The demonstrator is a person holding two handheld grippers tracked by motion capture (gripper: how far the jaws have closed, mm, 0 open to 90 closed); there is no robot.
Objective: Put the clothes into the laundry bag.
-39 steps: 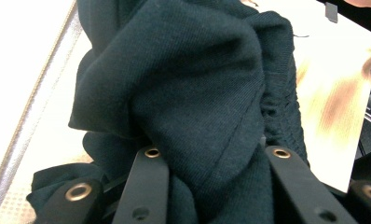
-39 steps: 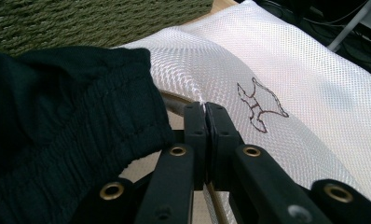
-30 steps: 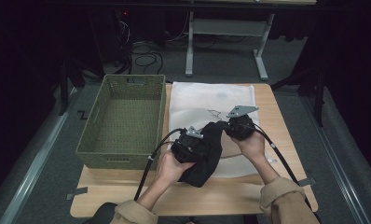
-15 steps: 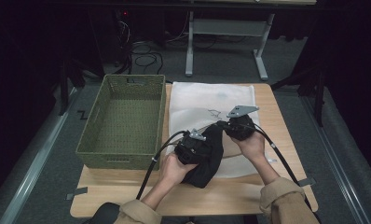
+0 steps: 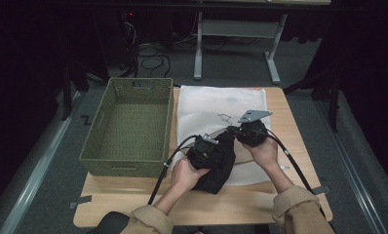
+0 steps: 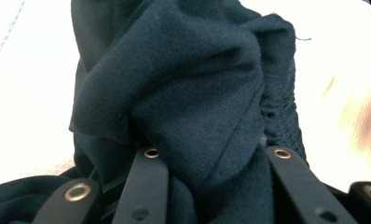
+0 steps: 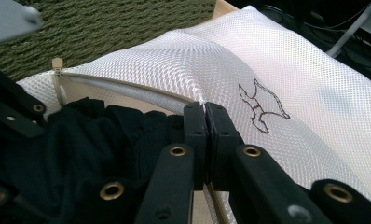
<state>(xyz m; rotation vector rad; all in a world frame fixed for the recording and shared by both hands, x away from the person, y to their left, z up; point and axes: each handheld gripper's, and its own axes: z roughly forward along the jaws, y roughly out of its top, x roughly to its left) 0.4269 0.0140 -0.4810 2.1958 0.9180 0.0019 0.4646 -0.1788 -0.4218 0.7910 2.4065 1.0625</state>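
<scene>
So the right gripper (image 7: 205, 140) is pinching the mesh bag's (image 7: 249, 60) rim up while the left gripper (image 5: 209, 152) is clamping the black garment (image 6: 188, 93) — I'd push it toward 12 o'clock, deep inside, before releasing.

A green woven basket (image 5: 126, 126) sits on the left side of a light wooden table (image 5: 182, 204). A strip of grey tape (image 5: 80, 202) sticks out at the table's near left corner. Behind the table, black cables (image 5: 150, 56) lie on the grey floor (image 5: 41, 161), near a desk's grey metal legs (image 5: 236, 29).

Both claws meet black cloth (image 5: 216, 165) on table (image 5: 241, 204).
</scene>
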